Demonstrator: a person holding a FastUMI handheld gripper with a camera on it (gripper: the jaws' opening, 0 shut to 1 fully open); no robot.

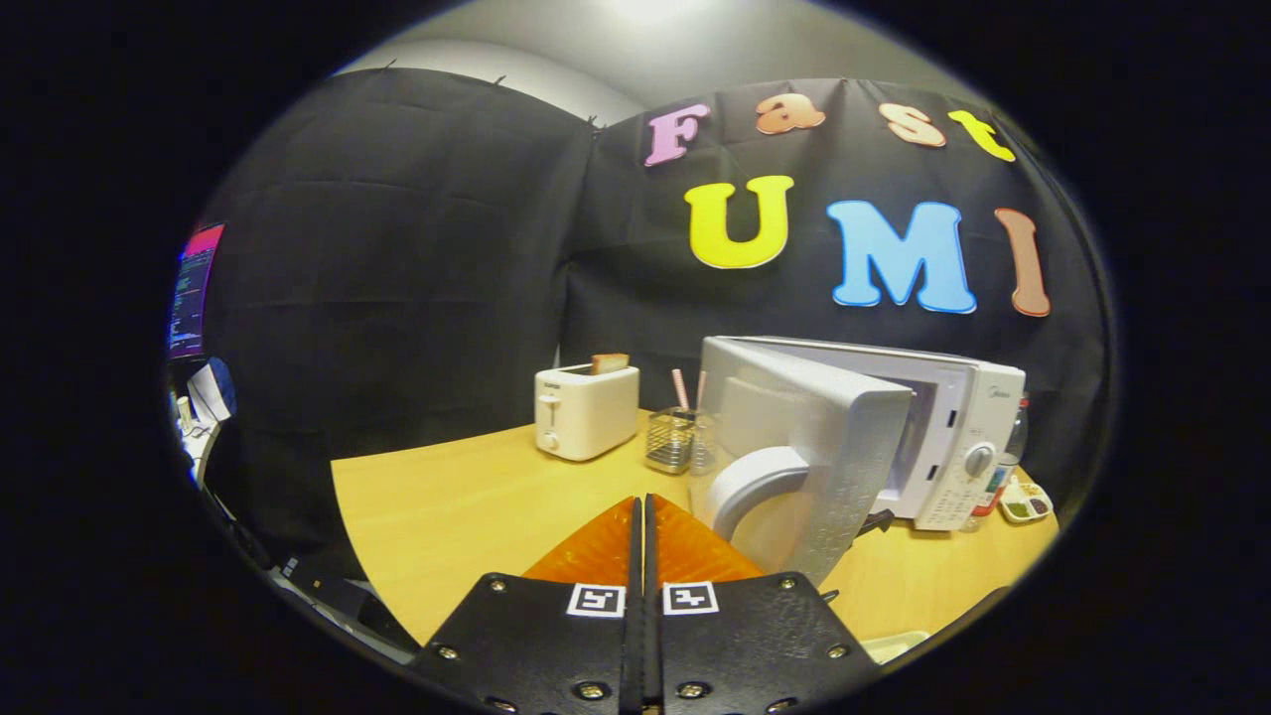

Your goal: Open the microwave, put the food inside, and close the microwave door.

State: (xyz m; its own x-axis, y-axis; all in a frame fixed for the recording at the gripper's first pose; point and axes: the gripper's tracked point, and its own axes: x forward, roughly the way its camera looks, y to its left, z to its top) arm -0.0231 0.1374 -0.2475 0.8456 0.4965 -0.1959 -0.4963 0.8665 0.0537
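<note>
— White microwave (923, 427) is what I have ahead, just right of my tool (642, 506). It sits on the worktop (447, 506) against the black cloth wall.

— Door?

— The door (809, 447) stands swung out toward me, hinged on its left side, with the curved handle (750, 482) facing my way. Behind its edge I see part of the pale cavity. The control panel with its dial (978, 459) is on the right end of the oven.

— What is the tool doing?

— Its two fingers are pressed together, only a thin dark seam between them, and nothing is held. They hang above the wood, pointing at the gap between the toaster and the door. The door handle is just ahead and to the right of the tips; I can't tell whether anything touches.

— Where is the food?

— I can't pick out any food for certain inside the oven; the door hides most of the opening. A slice of bread (610, 362) sticks up out of a white toaster (584, 410), which is beyond the fingers and to their left. Between toaster and door stands a small wire holder (673, 439) with a couple of pink sticks in it.

— Anything else?

— A small tray (1025, 501) with coloured bits lies on the worktop past the oven's right end, beside a bottle that I can barely make out. A lit screen (194, 288) glows far off to the left.
</note>
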